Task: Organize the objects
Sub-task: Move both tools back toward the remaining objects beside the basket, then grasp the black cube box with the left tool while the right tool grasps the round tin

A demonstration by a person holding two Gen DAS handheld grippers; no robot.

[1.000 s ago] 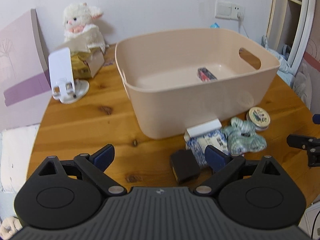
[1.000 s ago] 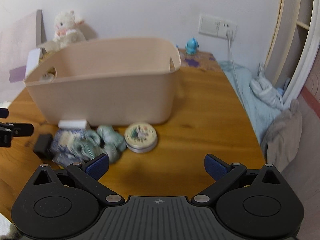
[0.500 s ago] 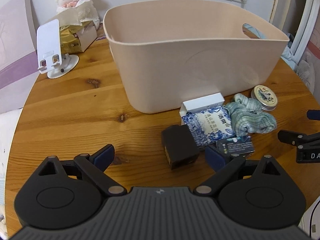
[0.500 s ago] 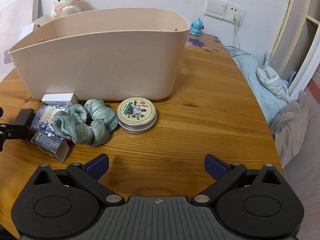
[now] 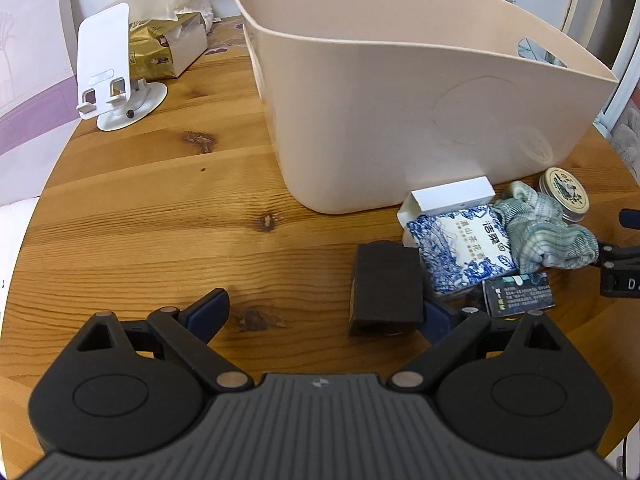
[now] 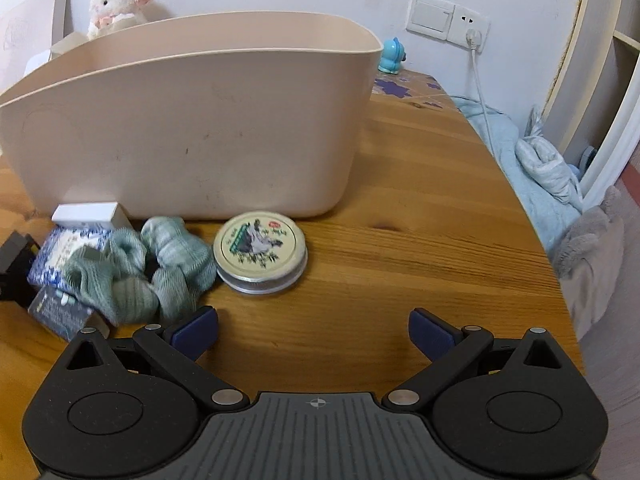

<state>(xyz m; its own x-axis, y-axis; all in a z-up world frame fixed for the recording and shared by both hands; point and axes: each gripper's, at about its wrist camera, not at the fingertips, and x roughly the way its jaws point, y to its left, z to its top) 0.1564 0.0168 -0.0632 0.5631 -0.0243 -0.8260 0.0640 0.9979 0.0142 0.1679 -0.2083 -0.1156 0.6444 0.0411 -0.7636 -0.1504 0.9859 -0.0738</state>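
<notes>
A beige plastic bin (image 5: 400, 92) stands on the round wooden table (image 5: 160, 208); it also shows in the right wrist view (image 6: 192, 120). In front of it lie a black box (image 5: 386, 288), a blue-patterned tissue pack (image 5: 460, 252), a white box (image 5: 452, 196), a dark card pack (image 5: 518, 294), a green scrunchie (image 6: 148, 272) and a round tin (image 6: 260, 252). My left gripper (image 5: 324, 312) is open, low over the table, with the black box just inside its right finger. My right gripper (image 6: 312, 332) is open and empty, just short of the tin and scrunchie.
A white phone stand (image 5: 110, 76), a gold tissue box (image 5: 164, 46) and a plush lamb (image 6: 116, 4) stand at the back left. A small blue figure (image 6: 392, 56) and a wall socket with cable (image 6: 472, 36) are at the back right. Bedding (image 6: 540, 168) lies beyond the table's right edge.
Both grippers have dropped lower and moved closer to the pile of objects in front of the bin. The black box now sits between the left fingers. Both stay open.
</notes>
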